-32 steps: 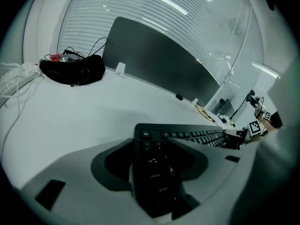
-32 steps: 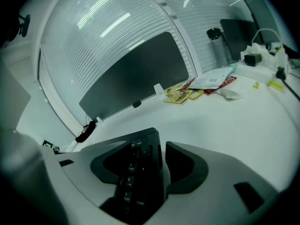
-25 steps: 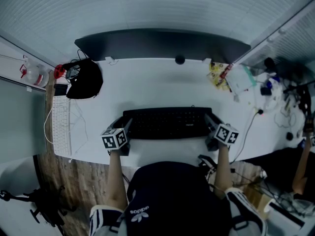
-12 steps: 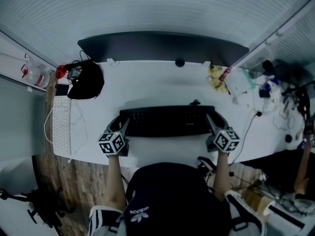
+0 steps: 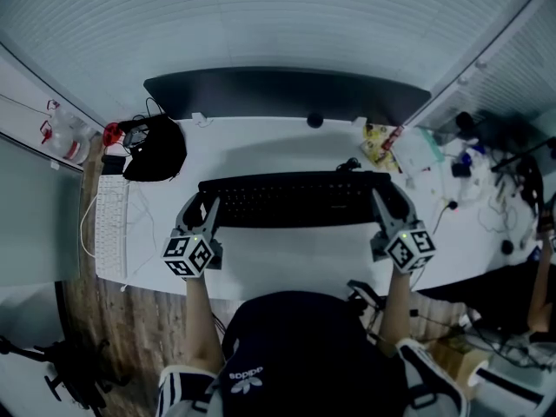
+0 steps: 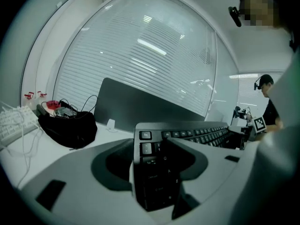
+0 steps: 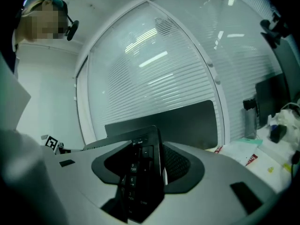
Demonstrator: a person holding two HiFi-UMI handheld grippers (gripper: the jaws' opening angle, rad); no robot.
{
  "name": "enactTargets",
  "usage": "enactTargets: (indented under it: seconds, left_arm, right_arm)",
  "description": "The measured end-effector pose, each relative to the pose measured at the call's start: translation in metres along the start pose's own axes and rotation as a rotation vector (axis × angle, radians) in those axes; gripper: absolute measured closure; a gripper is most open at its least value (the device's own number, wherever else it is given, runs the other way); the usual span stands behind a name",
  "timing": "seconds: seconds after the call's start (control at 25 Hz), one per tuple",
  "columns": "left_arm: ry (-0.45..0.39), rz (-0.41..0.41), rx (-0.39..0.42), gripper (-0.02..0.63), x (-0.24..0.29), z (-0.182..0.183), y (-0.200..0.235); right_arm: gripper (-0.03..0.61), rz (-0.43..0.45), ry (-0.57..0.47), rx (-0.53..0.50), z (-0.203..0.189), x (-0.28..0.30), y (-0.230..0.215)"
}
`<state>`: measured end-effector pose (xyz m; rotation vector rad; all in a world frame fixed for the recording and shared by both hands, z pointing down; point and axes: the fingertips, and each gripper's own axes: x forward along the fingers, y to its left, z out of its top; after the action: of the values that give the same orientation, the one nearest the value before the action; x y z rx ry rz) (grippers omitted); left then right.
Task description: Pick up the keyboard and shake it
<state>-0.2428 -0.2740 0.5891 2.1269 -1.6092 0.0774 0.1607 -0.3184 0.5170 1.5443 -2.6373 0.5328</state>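
Open desk [image 5: 295, 263] lies near the keyboard [image 5: 295, 200]; a black bag [image 5: 155, 150] blocks left, packets [image 5: 382, 142] right, monitor [image 5: 287, 94] behind

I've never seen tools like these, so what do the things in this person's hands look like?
The left hand-held gripper and right hand-held gripper each have two pale grey, dark-lined jaws and a cube of black-and-white square markers. The person wears a dark top with white-striped sleeves.
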Motion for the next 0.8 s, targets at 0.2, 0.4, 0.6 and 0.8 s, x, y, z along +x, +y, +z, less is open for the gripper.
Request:
enactTargets:
  seconds: [0.2,0.4,0.6,0.8]
  left_arm:
    - [-0.09,-0.004,0.06,0.408,-0.007,0.043,-0.013]
    - [-0.163,-0.006,0.099,0.408,-0.016,0.075,-0.025]
    - [-0.23,-0.007,0.123,0.408,-0.033,0.098,-0.041]
    - [-0.296,-0.014,0.151,0.408,-0.052,0.118,-0.057]
  right_arm:
    - [0.385,0.019,-0.077,-0.024,0.033,-0.005,0.005]
    - [0.385,0.036,-0.13,-0.051,0.058,-0.012,0.008]
    - [0.385,0.042,-0.177,-0.097,0.085,-0.027,0.014]
    - [0.385,0.06,-0.227,-0.122,0.106,-0.042,0.019]
